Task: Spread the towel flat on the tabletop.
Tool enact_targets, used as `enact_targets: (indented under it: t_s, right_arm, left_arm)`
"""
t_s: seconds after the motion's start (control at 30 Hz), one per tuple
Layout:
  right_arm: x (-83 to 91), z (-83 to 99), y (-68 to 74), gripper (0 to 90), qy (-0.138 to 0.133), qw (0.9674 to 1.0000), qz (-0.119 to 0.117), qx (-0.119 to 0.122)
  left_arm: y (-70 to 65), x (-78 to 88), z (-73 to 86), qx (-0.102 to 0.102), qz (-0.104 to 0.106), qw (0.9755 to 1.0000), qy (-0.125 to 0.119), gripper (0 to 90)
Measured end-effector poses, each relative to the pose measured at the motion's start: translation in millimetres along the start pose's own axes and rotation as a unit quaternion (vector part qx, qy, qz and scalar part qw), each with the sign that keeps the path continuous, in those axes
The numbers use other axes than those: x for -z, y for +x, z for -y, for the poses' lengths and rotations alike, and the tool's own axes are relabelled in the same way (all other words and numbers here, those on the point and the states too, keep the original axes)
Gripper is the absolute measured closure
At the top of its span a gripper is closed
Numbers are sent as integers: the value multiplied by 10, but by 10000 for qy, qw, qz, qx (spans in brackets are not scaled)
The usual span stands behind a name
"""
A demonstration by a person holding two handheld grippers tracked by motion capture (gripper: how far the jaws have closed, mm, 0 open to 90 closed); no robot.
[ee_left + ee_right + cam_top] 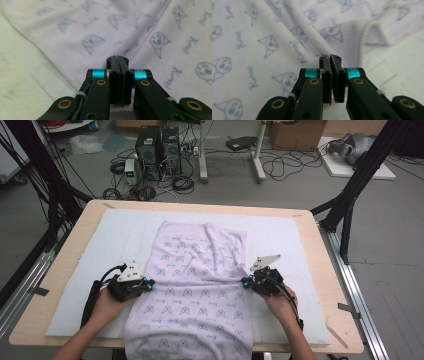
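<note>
Two grippers, left gripper [148, 283] and right gripper [245, 281], are each clamped on opposite side hems of the printed lilac towel [197, 285], lying lengthwise on the white table pad [105, 250], probably for folding.

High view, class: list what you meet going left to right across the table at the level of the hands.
Table edge → white mat → left hand-held gripper → printed towel → right hand-held gripper → white mat → table edge.

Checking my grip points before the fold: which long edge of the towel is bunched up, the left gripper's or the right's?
The right gripper's. That edge of the towel curls into a raised fold beside it, while the edge at the left gripper lies flat.
</note>
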State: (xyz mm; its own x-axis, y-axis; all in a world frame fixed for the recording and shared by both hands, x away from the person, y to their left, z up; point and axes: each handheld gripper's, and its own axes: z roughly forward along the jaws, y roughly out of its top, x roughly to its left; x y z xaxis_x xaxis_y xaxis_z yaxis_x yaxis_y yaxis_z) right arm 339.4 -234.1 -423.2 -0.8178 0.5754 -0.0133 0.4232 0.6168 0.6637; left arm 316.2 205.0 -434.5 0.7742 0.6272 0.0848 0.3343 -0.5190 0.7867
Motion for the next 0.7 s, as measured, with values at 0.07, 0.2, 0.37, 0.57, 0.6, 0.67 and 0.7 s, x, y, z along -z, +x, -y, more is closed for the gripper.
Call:
enact_targets:
  t_s: [0.07,0.2,0.37,0.57,0.6,0.67,0.7]
  right_arm:
    - [-40,-35,-61,883,-44,10000,66,-29]
    - [-129,-20,-121,869,18,9999,49,-121]
    - [81,-33,-32,696,-420,9991,22,-98]
    - [187,57,325,538,-572,9964,-578,227]
    - [150,93,404,508,-499,9959,-694,290]
    - [93,141,496,485,-457,9942,-905,363]
    - [60,162,541,480,-421,9933,-986,432]
  left_arm:
    - [55,-78,-14,85,-130,9998,98,881]
    - [96,-111,-21,144,-97,9998,125,852]
    - [96,121,-31,85,32,10000,5,698]
    - [-71,366,84,3,641,9978,-160,602]
    - [-113,368,109,18,726,9973,-135,576]
    - [-203,365,171,-104,919,9957,-24,538]
    - [-247,340,207,-117,1042,9945,85,508]
